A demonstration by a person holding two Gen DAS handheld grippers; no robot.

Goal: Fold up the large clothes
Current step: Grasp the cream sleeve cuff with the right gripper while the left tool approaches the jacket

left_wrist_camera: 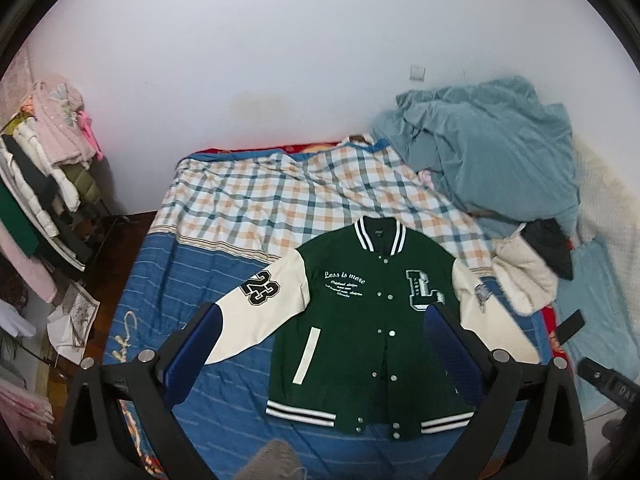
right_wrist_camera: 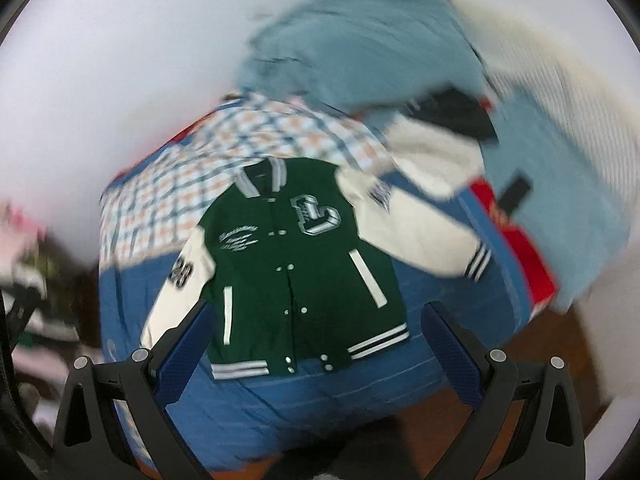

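A green varsity jacket (left_wrist_camera: 360, 332) with cream sleeves lies flat and face up on the blue bedspread (left_wrist_camera: 224, 396), buttoned, collar toward the wall. Its sleeves spread outward; one carries a "23" patch (left_wrist_camera: 262, 288). My left gripper (left_wrist_camera: 320, 316) hovers above the jacket's lower half, open, with nothing between its blue pads (left_wrist_camera: 208, 332). The right wrist view is motion-blurred: the same jacket (right_wrist_camera: 296, 280) lies below my right gripper (right_wrist_camera: 316, 316), which is open and empty above the hem. The other gripper's black body (left_wrist_camera: 608, 384) shows at the right edge.
A checked sheet (left_wrist_camera: 304, 196) covers the bed's far half. A heap of teal blankets (left_wrist_camera: 492, 152) and cream fleece (left_wrist_camera: 520, 272) fills the right side. A rack of hanging clothes (left_wrist_camera: 44, 184) stands left, with wooden floor (left_wrist_camera: 108, 304) beside the bed. White wall behind.
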